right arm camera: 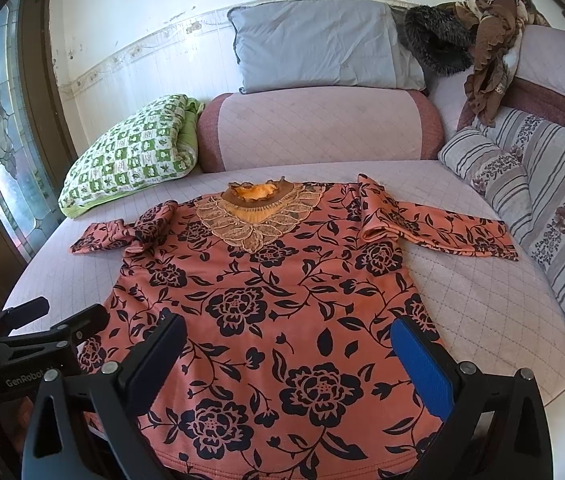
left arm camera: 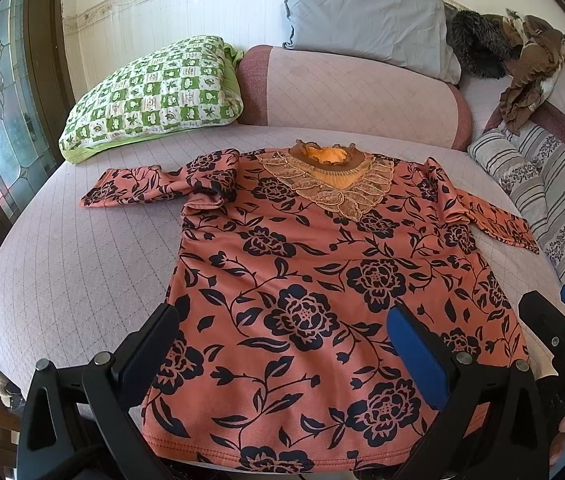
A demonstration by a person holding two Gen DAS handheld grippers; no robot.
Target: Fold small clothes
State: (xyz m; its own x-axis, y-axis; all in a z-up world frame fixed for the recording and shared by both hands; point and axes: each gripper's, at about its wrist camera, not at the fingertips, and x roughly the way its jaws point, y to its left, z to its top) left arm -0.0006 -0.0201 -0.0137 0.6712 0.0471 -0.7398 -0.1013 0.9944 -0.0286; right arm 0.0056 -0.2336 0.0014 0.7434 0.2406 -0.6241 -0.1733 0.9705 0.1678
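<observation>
Just ahead of both hand-held grippers, an orange top (left arm camera: 314, 280) printed with dark flowers lies face up and spread flat on a pale quilted sofa seat (left arm camera: 82, 264). Its hem sits nearest the grippers and its lace collar (left arm camera: 326, 184) lies farthest from them.

The left gripper (left arm camera: 286, 344) has its 2 fingers spread wide apart, holding nothing, above the hem's left half. The right gripper (right arm camera: 294, 356) is likewise wide open and empty, above the hem's right half. Whether the fingertips touch the cloth cannot be told.

The top's left sleeve (left arm camera: 142, 190) reaches out to the left of the left gripper, bunched and doubled at the shoulder. The right sleeve (right arm camera: 442, 228) stretches out to the right, toward a striped cushion (right arm camera: 542, 220), with a raised pleat where it joins the body.

Likely risks, judged from this layout: folding over the bunched shoulders would trap creases and give a lumpy, lopsided bundle. The knit looks soft and slippery, so a shallow pinch at the hem could slip out or catch only the upper layer, letting front and back slide apart. Uneven lifting by the 2 grippers would skew the fold line.
</observation>
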